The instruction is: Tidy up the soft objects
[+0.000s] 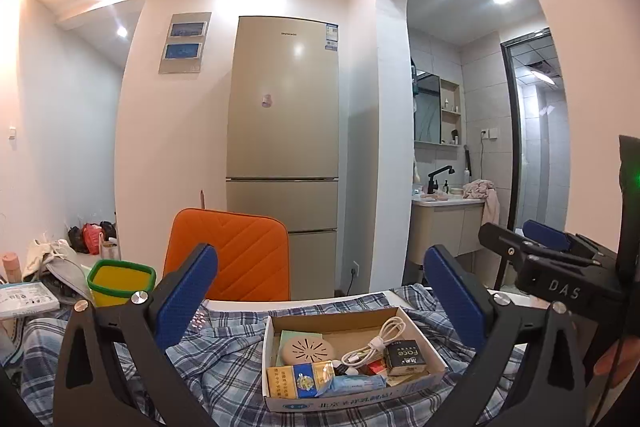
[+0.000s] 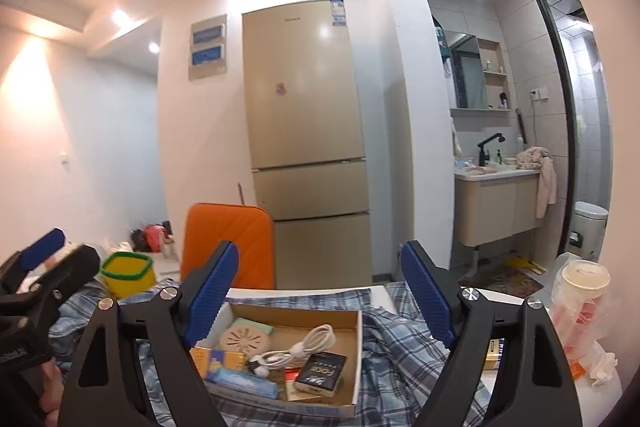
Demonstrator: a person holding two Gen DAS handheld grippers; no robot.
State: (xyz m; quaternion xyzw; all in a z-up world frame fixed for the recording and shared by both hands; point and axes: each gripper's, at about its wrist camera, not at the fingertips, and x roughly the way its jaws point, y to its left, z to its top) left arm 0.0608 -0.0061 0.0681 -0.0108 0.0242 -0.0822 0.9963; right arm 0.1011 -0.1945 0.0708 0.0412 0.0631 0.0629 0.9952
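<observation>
A blue plaid cloth (image 1: 224, 347) lies crumpled over the table, also in the right wrist view (image 2: 404, 351). On it sits an open cardboard box (image 1: 340, 323) (image 2: 356, 347) holding a white cable (image 1: 376, 343), a black tissue pack (image 2: 320, 373), a round beige disc and small packets. My left gripper (image 1: 320, 299) is open and empty above the box's near side. My right gripper (image 2: 320, 291) is open and empty, also over the box. Each gripper shows at the edge of the other's view.
A yellow tub with a green rim (image 1: 120, 283) (image 2: 128, 275) stands at the left. An orange chair back (image 1: 232, 255) is behind the table. A plastic cup in a bag (image 2: 584, 291) stands at the right. A fridge (image 1: 284, 147) is beyond.
</observation>
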